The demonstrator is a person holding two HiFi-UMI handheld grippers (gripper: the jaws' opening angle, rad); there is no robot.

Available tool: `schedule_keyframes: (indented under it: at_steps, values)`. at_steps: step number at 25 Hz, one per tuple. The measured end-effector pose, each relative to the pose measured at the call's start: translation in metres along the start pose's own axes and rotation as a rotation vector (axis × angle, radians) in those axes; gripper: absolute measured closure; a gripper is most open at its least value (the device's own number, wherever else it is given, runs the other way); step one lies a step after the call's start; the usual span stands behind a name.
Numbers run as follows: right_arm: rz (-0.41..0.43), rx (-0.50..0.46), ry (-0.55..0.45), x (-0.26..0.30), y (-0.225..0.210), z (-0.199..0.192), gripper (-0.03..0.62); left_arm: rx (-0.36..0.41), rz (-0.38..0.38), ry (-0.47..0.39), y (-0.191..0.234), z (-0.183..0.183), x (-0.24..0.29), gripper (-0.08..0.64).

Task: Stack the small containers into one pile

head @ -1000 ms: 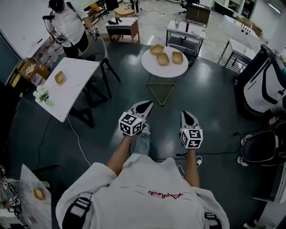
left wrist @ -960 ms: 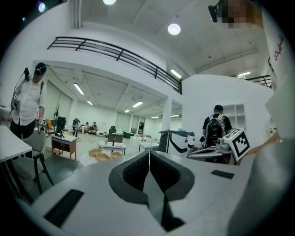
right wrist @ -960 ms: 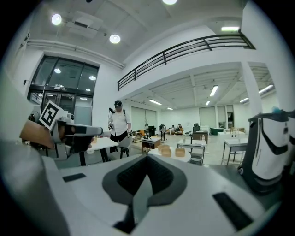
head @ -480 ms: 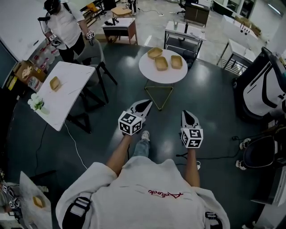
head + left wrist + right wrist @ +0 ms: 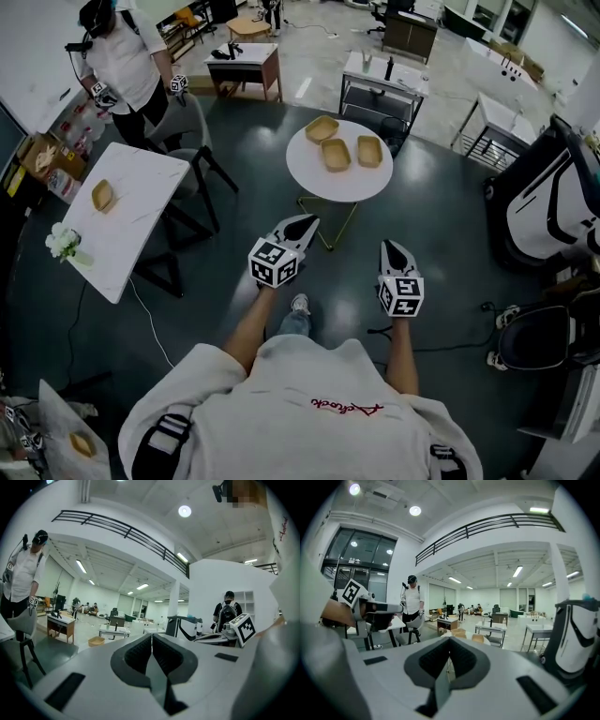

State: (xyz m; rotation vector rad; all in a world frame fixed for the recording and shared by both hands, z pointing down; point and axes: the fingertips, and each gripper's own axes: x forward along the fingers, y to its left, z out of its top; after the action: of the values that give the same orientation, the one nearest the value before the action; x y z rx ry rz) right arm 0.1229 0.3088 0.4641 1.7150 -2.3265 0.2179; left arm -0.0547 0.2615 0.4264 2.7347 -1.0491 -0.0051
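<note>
Left gripper [image 5: 298, 225], right gripper [image 5: 394, 251]: jaws closed, nothing gripped | three tan shallow rectangular containers [image 5: 336, 155] seen well ahead of jaws, on round white counter [image 5: 309, 180] | judged light, thin-walled, easily crushed; best pinched at a rim.

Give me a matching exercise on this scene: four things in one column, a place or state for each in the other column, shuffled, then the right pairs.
Things:
1. round table
2. rectangular table
3. left gripper
4. white flowers

Places or states:
A. jaws together, nothing between them
B. bears three small containers
C. at the rectangular table's edge
D. bears one small container

Pairs: 1-B, 2-D, 3-A, 4-C
</note>
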Motion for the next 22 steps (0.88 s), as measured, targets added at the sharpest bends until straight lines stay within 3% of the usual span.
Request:
schedule_keyframes:
  at_steps: [22]
  values:
    - [-0.045,-0.022,0.018,0.158,-0.019,0.058,0.572,-0.044,-0.043,-0.022,0.144,0.038,0.09,0.541]
